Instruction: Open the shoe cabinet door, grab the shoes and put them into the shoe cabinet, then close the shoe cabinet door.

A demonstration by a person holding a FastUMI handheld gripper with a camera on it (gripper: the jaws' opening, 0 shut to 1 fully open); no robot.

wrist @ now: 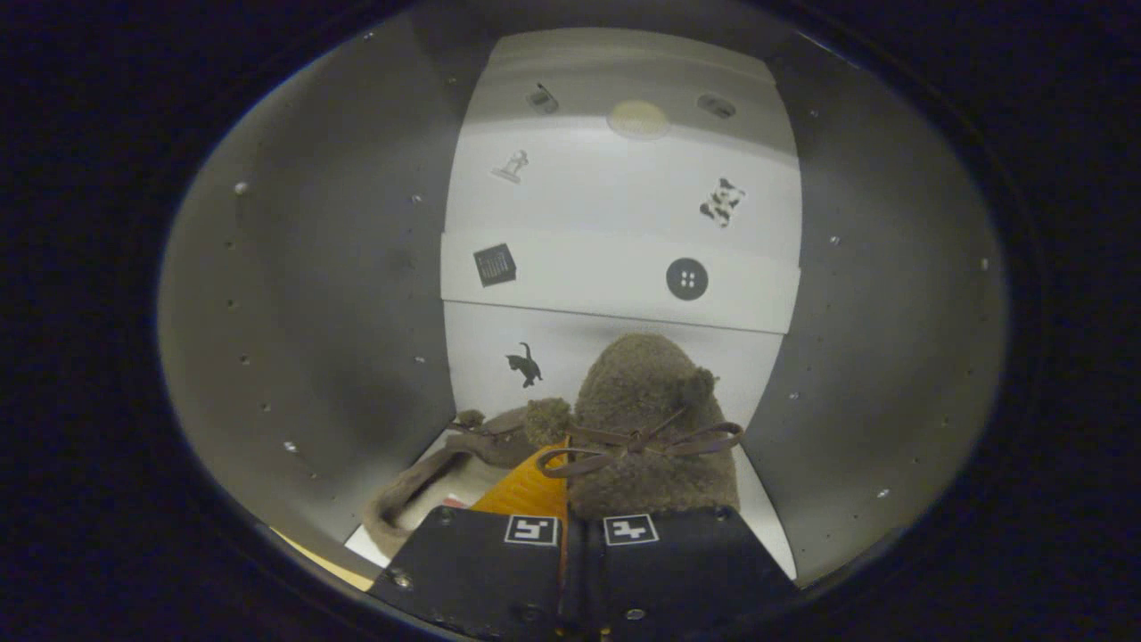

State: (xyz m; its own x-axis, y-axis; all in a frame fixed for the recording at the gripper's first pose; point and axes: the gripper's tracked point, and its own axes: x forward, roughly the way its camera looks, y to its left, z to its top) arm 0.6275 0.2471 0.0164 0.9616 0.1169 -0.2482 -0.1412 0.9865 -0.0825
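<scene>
We see the gripper (pixel 584 499) reaching level into the shoe cabinet (pixel 312 294), fingers drawn close together around the rim of a fuzzy brown shoe (pixel 646 419); bow-laced, it sits inside, before the cabinet's stickered back wall (pixel 615 214).

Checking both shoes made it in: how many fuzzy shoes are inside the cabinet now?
2. One brown fuzzy shoe stands just ahead of the claw, gripped between its fingers. The other shoe lies beside it on the cabinet floor, partly hidden.
</scene>
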